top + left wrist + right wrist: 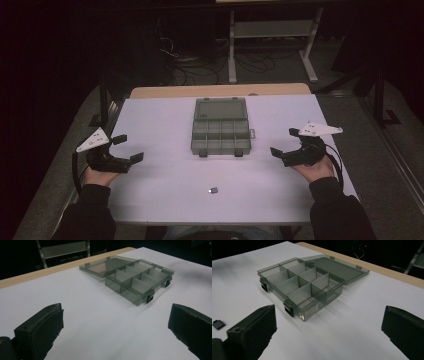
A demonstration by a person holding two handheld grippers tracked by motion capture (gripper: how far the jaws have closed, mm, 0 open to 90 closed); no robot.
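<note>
A white-topped counter [165, 190] was seen from above, with a person's hands entering from the near edge, each holding a black two-jaw gripper. The left gripper [127, 148] was held low over the counter with its jaws spread wide and nothing between them. The right gripper [283, 141] was held the same way, jaws spread and empty.

A smoky grey, see-through compartment box [220, 135] lay ahead of both grippers and between them, well apart from each. Its hinged lid [220, 108] was laid back flat on the counter on the side farthest from the grippers, so the divided compartments were left exposed from above, probably so that something could be dropped in. The compartments appeared empty. Two dark latches [289, 309] were set on the box's near wall, facing the grippers.

A small dark part [213, 190] lay alone on the counter, nearer the person than either gripper and roughly midway between them; in the right gripper view it was seen just beyond the left-hand jaw [218, 324]. It was judged likely to be the piece meant for the box, and was kept within easy reach of either gripper.

A pale label was faintly visible on the box's end wall in the right gripper view, but no writing could be read. No brand was legible anywhere.
</note>
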